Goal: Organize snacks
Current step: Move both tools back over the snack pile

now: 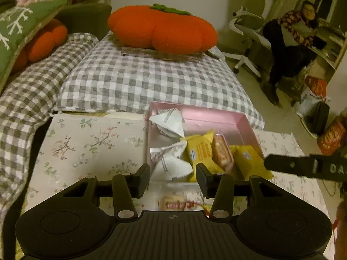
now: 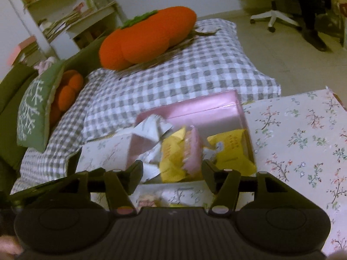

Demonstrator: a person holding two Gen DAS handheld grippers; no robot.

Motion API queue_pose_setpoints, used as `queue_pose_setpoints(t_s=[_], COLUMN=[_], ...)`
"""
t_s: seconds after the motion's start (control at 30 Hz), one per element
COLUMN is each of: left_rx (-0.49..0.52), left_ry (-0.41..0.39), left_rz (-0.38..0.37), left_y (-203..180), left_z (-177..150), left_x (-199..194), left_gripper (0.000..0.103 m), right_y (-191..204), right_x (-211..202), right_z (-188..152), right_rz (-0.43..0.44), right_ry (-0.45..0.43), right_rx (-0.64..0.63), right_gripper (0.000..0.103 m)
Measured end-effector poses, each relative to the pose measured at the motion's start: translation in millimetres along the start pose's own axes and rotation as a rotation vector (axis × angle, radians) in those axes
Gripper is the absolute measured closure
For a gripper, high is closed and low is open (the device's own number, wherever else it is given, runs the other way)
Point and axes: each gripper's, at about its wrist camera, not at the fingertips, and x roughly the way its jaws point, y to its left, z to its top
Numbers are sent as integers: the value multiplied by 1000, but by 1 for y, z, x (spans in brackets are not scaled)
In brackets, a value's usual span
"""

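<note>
Hovering over the pink box of snacks, both grippers apart and empty.
Left gripper and right gripper held nothing; the yellow packets and white packets lay piled loose in the box on the floral sheet, so a low reach likely snagged or spilled them.

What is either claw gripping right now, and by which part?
Nothing. The left claw and right claw are both open above the snack packets in the pink box, pads clear of them.

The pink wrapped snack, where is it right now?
In the left wrist view, the pink wrapped snack lies inside the pink box, near its front right, wedged between two yellow packets, right of the white packets.
</note>
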Motion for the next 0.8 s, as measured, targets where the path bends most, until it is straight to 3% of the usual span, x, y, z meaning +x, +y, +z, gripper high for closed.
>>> queue_pose_setpoints(t_s=[0.1, 0.3, 0.5, 0.73, 0.8], left_rx=[23, 47, 63, 83, 94], left_ry=[20, 112, 200, 219, 217], left_rz=[9, 18, 42, 80, 107], left_y=[-6, -13, -19, -28, -30], left_z=[-11, -45, -85, -114, -119], left_x=[-10, -13, -8, -13, -11], left_gripper=[49, 43, 37, 36, 31], right_y=[3, -1, -15, -22, -25], right_x=[-3, 0, -5, -12, -12], right_z=[-5, -23, -47, -76, -83], right_rz=[-12, -98, -100, -109, -112], right_ry=[18, 125, 191, 248, 263], right_rx=[-8, -87, -84, -101, -104], right_gripper=[43, 43, 43, 43, 43])
